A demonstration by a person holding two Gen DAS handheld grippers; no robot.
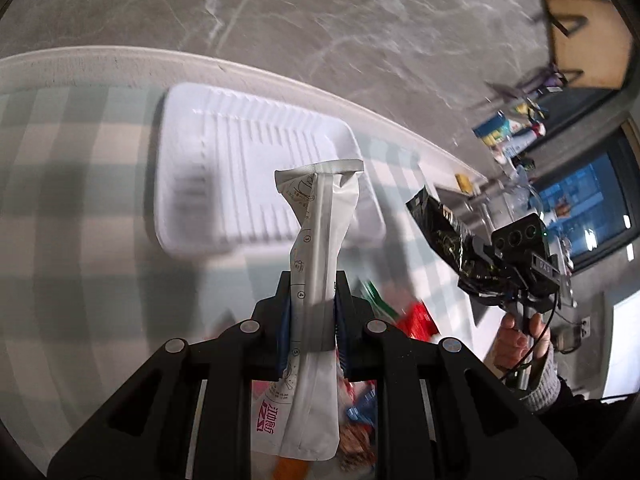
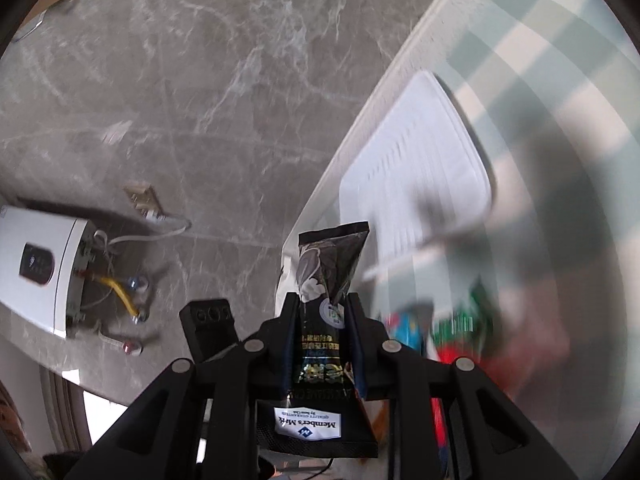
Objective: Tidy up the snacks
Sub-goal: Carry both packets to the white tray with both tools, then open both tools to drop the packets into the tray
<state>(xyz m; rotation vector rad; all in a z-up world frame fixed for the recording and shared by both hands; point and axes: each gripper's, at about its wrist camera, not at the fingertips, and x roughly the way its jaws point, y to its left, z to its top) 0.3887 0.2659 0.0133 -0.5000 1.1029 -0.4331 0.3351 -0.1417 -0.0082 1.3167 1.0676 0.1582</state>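
My left gripper (image 1: 313, 280) is shut on a white snack packet (image 1: 320, 248) with printed line drawings and holds it in the air above the checked table. A white ribbed tray (image 1: 256, 172) lies just beyond it. My right gripper (image 2: 322, 300) is shut on a black snack packet (image 2: 330, 264) with a "Member's Mark" label, held up near the table's edge. The tray also shows in the right wrist view (image 2: 416, 172). In the left wrist view the right gripper (image 1: 476, 248) with the black packet (image 1: 444, 228) hangs at the right.
A pile of colourful snack packets (image 1: 412, 316) lies on the green-and-white checked tablecloth (image 1: 72, 200) below the grippers, blurred in the right wrist view (image 2: 456, 332). Grey marble floor (image 2: 200, 80) lies beyond the table edge. A white appliance (image 2: 40, 264) with hoses sits on the floor.
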